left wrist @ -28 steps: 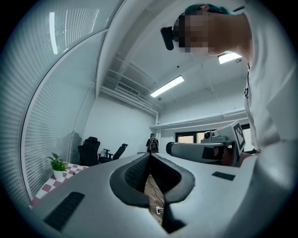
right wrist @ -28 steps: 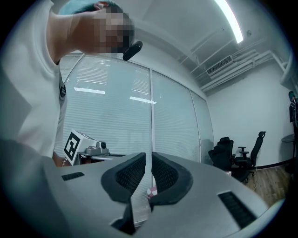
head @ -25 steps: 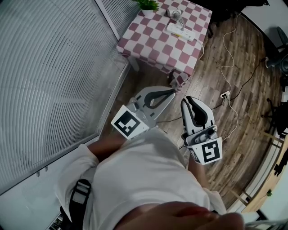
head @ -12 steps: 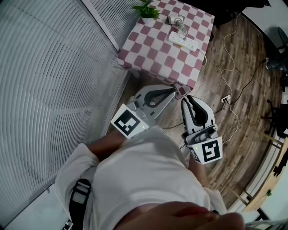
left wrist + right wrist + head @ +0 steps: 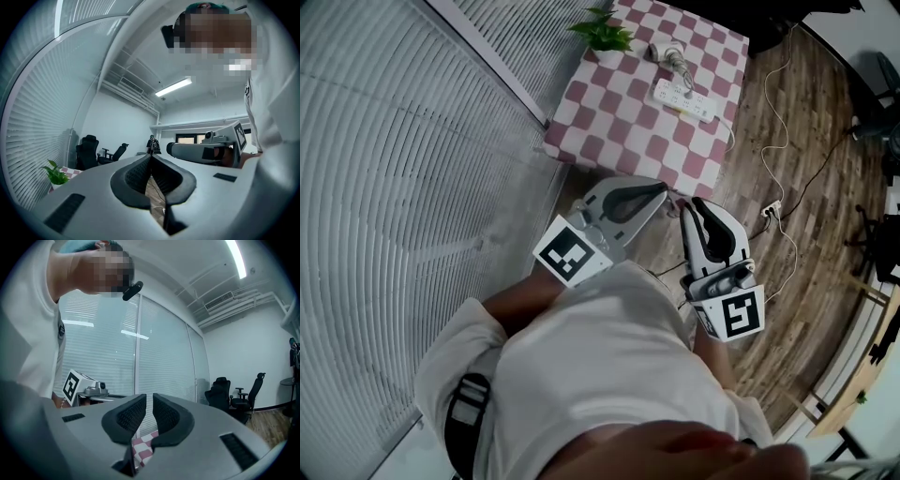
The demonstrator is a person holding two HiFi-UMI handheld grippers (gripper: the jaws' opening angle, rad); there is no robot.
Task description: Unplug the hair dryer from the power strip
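Note:
A white power strip lies on the red-and-white checkered table ahead of me. The small grey hair dryer rests just beyond it, its cord running toward the strip; the plug itself is too small to make out. My left gripper and right gripper are held side by side at waist level, short of the table's near edge. The left gripper is shut with nothing in it. The right gripper is also shut and empty, and the checkered cloth shows below its jaws.
A potted green plant stands at the table's far left corner. Slatted window blinds fill the left side. White cables and a floor socket lie on the wooden floor to the right. Black office chairs stand further off.
The table has come closer and sits lower in the head view. Both grippers have travelled forward with the person, still shut and side by side.

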